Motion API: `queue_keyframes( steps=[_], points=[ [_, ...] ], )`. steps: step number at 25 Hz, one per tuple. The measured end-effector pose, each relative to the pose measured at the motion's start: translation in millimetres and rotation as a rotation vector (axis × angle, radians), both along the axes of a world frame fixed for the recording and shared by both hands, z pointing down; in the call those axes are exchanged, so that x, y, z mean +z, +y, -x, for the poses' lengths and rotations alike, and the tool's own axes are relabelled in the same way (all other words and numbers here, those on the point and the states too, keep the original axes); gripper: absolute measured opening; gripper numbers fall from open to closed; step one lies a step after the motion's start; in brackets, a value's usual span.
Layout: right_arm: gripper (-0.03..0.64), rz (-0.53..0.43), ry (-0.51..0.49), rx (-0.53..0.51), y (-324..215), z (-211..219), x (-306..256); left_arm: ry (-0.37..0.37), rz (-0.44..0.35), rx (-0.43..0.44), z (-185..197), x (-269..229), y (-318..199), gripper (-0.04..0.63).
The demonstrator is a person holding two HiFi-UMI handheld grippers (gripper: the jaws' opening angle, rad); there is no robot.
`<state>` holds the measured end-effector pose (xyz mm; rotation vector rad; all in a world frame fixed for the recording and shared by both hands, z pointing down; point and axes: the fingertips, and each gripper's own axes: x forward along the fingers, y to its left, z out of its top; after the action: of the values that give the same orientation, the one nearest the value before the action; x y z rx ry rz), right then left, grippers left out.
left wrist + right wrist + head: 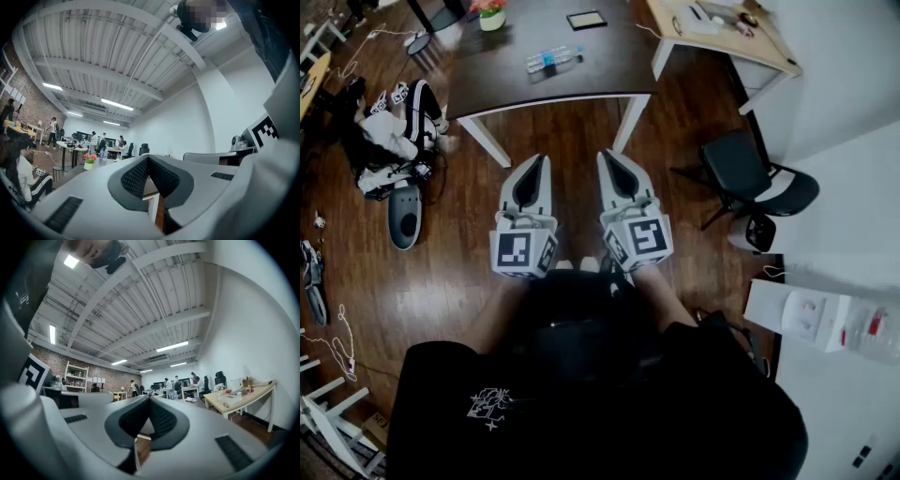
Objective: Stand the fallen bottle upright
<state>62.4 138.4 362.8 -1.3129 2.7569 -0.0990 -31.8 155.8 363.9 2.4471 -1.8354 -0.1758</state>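
Nearest me, I hold the left gripper (541,164) and the right gripper (607,157) level and side by side, short of the table edge. Each has its jaws together on nothing, which I judge a parked pose before any reach. Beyond, the water bottle (553,59) lies on its side on the dark table (600,77), not yet stood up. A flower pot (491,14) stands farther back.

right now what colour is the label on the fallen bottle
Blue; the bottle shows best in the head view.
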Motion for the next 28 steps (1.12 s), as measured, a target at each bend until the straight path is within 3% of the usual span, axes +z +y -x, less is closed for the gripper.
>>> queue_keyframes(
  steps=[13,19,28],
  points=[
    [0.012,0.022,-0.002,-0.021,-8,-23,7,-0.021,-0.02,-0.013,-24,-1,-10,-0.003],
    [0.012,0.031,0.009,-0.036,-12,-25,12,-0.01,0.011,-0.025,-27,5,-14,-0.003],
    [0.012,0.045,0.013,-0.046,-29,-13,17,-0.006,-0.014,-0.039,-15,7,-35,-0.003]
  ],
)
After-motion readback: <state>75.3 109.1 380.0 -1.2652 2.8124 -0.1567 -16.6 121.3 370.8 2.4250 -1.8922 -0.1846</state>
